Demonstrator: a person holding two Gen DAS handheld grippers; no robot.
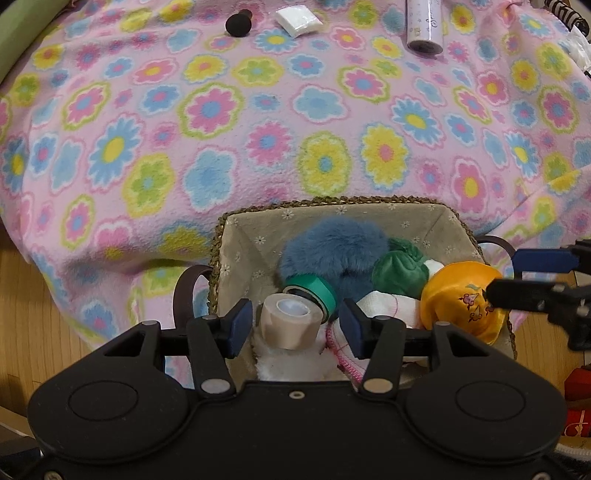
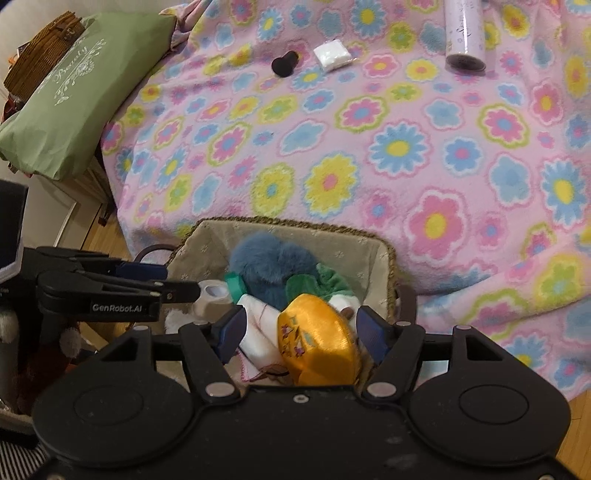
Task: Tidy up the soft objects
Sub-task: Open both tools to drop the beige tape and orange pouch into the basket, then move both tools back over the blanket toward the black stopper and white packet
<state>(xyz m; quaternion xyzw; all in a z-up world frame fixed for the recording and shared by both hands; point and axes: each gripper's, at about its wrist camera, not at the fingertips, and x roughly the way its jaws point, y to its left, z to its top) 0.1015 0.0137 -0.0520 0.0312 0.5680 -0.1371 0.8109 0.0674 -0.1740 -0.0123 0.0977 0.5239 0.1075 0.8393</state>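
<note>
A woven basket (image 1: 332,201) with a beige flowered lining holds a blue furry piece (image 1: 332,247), a green plush (image 1: 399,273), a green tape roll (image 1: 314,291), a white cloth (image 1: 388,306) and an orange satin plush (image 1: 461,295). My left gripper (image 1: 295,326) hangs over the basket's near end, open. A beige tape roll (image 1: 290,319) lies between its pads with a small gap on each side. In the right wrist view my right gripper (image 2: 303,328) is open around the orange plush (image 2: 317,343), and its left pad stands clear of the plush.
The basket (image 2: 295,223) leans against a pink flowered fleece blanket (image 1: 258,129). On the blanket's far side lie a black knob-like thing (image 1: 238,24), a white packet (image 1: 297,20) and a lavender roll (image 1: 424,26). A green cushion (image 2: 66,107) lies at the left.
</note>
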